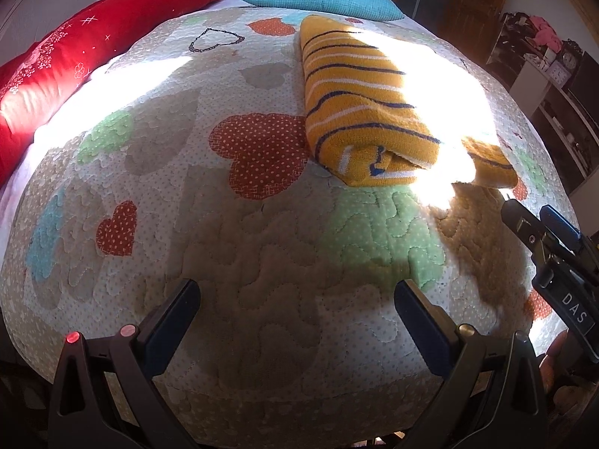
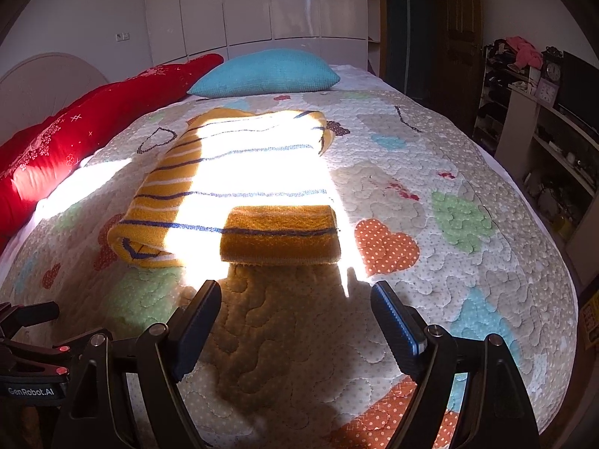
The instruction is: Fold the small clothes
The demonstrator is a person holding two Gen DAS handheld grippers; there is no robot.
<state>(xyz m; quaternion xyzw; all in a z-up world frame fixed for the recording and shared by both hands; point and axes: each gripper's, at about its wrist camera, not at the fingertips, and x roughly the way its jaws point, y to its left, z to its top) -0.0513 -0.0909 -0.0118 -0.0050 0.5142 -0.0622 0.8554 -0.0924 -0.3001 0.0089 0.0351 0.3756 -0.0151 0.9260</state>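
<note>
A yellow knitted garment with navy and white stripes (image 1: 352, 101) lies folded on the quilt, partly in bright sunlight. In the right wrist view the garment (image 2: 239, 187) lies straight ahead, with a folded sleeve or hem part (image 2: 279, 234) nearest me. My left gripper (image 1: 297, 292) is open and empty, above the quilt, short of the garment and to its left. My right gripper (image 2: 295, 293) is open and empty, just short of the garment's near edge. The right gripper also shows at the right edge of the left wrist view (image 1: 531, 213).
The bed is covered by a quilt with heart patches (image 1: 262, 247). A red pillow (image 1: 75, 60) lies along the left side, a turquoise pillow (image 2: 265, 73) at the far end. Shelves with clocks and clutter (image 2: 543, 119) stand to the right, white wardrobes (image 2: 262, 3) behind.
</note>
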